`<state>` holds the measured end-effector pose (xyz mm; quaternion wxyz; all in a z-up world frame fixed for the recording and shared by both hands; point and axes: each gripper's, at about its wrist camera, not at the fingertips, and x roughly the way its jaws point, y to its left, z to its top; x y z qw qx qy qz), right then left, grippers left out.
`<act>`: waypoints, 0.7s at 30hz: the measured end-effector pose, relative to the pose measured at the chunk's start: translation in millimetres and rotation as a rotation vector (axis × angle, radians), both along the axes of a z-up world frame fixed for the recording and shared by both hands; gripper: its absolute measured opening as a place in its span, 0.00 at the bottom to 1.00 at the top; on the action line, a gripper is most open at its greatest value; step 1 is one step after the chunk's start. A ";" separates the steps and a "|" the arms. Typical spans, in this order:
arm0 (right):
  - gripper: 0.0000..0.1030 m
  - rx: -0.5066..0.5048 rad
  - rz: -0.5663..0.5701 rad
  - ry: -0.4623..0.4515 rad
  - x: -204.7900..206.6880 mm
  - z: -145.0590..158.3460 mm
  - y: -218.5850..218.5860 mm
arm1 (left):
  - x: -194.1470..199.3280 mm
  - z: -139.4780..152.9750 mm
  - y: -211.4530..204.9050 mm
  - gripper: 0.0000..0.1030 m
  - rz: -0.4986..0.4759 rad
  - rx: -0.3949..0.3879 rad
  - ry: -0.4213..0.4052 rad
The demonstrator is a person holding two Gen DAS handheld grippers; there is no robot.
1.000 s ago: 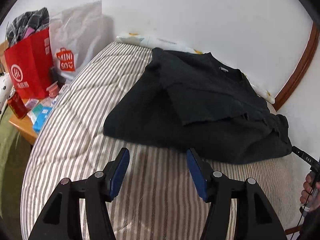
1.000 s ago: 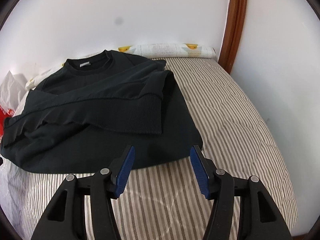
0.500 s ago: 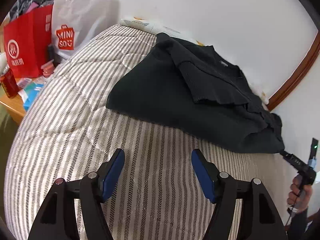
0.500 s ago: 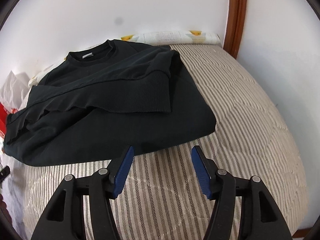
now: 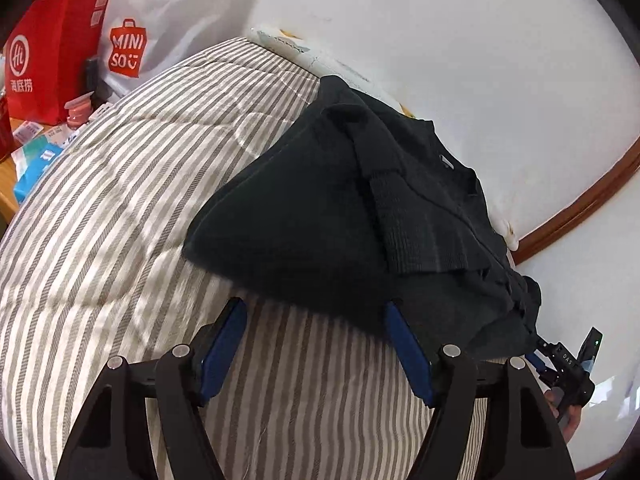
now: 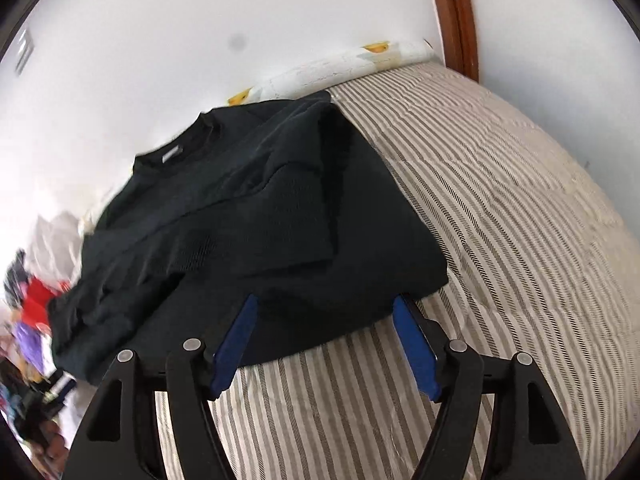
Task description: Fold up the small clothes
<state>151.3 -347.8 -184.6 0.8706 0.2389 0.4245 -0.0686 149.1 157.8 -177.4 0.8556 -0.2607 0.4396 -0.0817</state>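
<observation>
A black sweatshirt (image 5: 300,208) lies on the striped bed cover (image 5: 100,220) with its sleeves folded across the body and its collar toward the wall. My left gripper (image 5: 316,306) is open, with its blue fingertips at the near hem by the left corner and not pressing on the cloth. In the right wrist view the sweatshirt (image 6: 280,208) fills the middle. My right gripper (image 6: 325,300) hovers at the near hem by the right corner. Its jaws are opening, with the hem's edge between the tips and not pinched.
A red paper bag (image 5: 48,48) and a white shopping bag (image 5: 160,20) stand at the bed's left, beside a wooden side table (image 5: 8,196) with small packets. A pale pillow (image 6: 340,68) lies along the wall. A wooden frame (image 6: 456,12) borders the right. Striped cover (image 6: 520,200) stretches right.
Both grippers have sunk and come forward to the sweatshirt's near hem. Both pairs of jaws stand wider than before, and both views have rolled. The sweatshirt has not moved.
</observation>
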 end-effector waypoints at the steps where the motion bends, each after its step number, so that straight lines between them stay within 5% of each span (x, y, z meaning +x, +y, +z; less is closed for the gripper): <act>1: 0.68 0.027 -0.007 -0.003 3.1 -2.3 -3.9 | 2.7 0.0 -1.0 0.67 0.005 0.001 0.002; 5: 0.68 0.021 -0.011 -0.004 10.4 -7.2 -8.0 | 10.6 0.5 -6.6 0.66 0.037 0.019 0.002; 8: 0.67 -0.048 0.010 -0.011 13.0 -7.7 -0.6 | 13.3 1.7 -13.5 0.55 0.045 0.077 0.006; 10: 0.60 -0.098 0.019 -0.015 14.3 -8.6 3.6 | 13.3 1.8 -15.4 0.31 0.067 0.105 0.015; 14: 0.13 -0.196 0.019 -0.034 10.8 -4.0 7.8 | 14.2 0.0 -16.6 0.11 0.066 0.104 0.029; 21: 0.07 -0.182 0.047 -0.088 -11.6 6.4 0.6 | -3.3 16.3 -20.6 0.07 0.040 0.166 -0.012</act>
